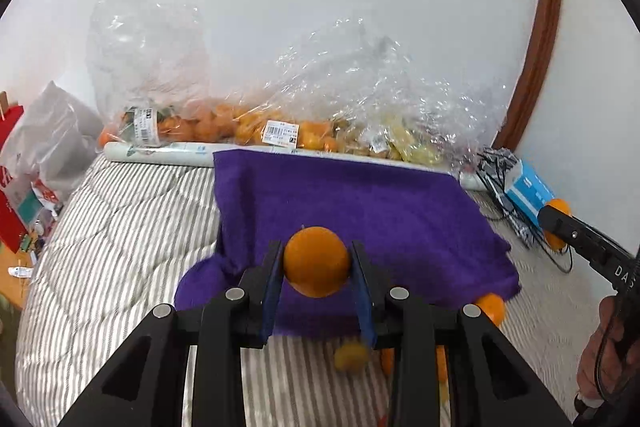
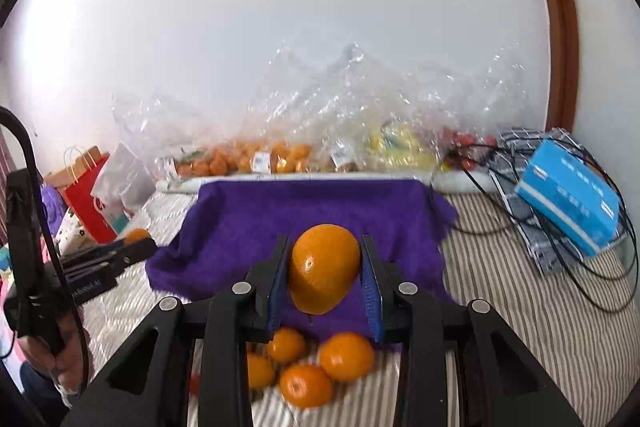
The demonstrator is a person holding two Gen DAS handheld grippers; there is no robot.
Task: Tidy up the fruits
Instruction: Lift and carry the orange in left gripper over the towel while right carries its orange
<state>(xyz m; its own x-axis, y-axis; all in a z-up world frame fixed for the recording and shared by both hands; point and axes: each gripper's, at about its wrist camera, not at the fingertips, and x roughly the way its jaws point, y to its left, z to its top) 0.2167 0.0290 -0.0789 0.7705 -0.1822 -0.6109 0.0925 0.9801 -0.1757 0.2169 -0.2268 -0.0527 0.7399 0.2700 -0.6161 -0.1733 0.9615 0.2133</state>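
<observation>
The black handle of the right gripper shows the white letters "DA" before it gets cut off. White price stickers with bar codes sit on the clear fruit bags, but the print is too small to read.

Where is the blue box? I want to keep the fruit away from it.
The blue box lies far right in the right wrist view, on dark checked cloth and black cables, right of the purple towel, by the wooden frame.
</observation>
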